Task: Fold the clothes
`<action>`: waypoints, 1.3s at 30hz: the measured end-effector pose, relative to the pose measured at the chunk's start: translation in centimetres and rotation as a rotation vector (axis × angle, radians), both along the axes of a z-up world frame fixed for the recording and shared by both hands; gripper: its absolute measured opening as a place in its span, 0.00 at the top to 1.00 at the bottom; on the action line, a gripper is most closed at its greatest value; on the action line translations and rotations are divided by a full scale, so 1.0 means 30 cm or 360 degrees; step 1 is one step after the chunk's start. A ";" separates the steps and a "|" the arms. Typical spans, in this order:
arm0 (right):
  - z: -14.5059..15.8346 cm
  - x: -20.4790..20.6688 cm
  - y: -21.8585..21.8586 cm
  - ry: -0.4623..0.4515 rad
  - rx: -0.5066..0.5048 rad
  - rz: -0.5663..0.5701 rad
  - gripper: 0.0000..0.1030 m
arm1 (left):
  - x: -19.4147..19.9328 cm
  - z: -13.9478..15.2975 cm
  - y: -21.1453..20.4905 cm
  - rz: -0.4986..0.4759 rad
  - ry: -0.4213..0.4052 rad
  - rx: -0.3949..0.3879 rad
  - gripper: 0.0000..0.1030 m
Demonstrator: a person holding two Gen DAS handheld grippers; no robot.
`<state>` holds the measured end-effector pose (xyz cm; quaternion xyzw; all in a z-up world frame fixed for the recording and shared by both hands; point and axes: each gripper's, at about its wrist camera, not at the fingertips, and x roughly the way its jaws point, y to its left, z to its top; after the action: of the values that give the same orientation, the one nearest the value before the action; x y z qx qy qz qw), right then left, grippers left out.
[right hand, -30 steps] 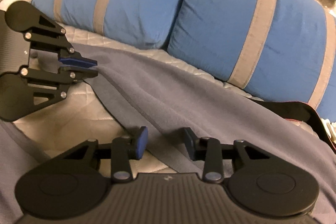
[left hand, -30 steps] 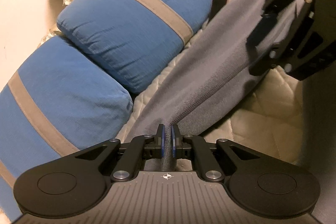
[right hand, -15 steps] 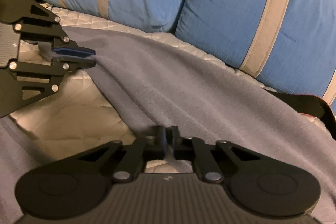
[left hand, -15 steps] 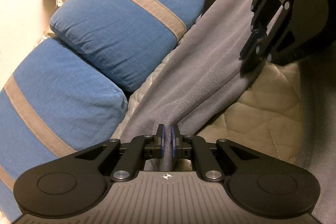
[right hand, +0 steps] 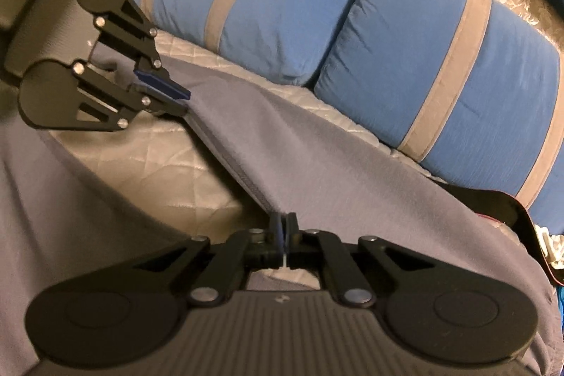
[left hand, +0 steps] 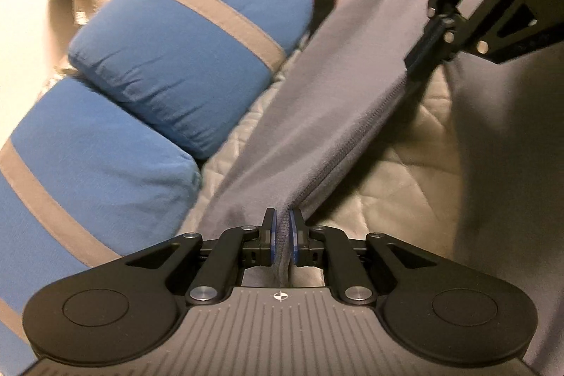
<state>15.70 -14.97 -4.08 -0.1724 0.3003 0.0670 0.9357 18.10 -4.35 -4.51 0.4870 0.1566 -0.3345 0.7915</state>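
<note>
With the left tool (left hand: 281,231) and the right tool (right hand: 283,228) both pinching the seamed edge of the soft grey fleece garment (left hand: 338,115) – stretched diagonally across the frame – keep it taut and level while carrying it over.

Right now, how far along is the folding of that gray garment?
Early. Done: both grips are set, the left gripper and right gripper each shut on the gray garment. In hand: its seamed edge is stretched between them above the quilted bedcover. Left: no fold shows yet.

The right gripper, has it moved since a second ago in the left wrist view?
Yes. The right gripper now sits closer to the striped blue pillow, shut on the edge of the grey garment, which now runs taut to the left gripper.
</note>
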 end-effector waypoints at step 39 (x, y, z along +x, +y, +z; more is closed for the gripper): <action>-0.026 -0.019 0.083 -0.0201 -0.0413 0.0056 0.50 | -0.093 -0.092 -0.115 -0.0300 -0.0390 0.0320 0.96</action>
<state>15.14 -12.46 -4.87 -0.3011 0.2439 0.0330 0.9213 15.32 -7.80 -7.29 0.6132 0.0453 -0.3280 0.7172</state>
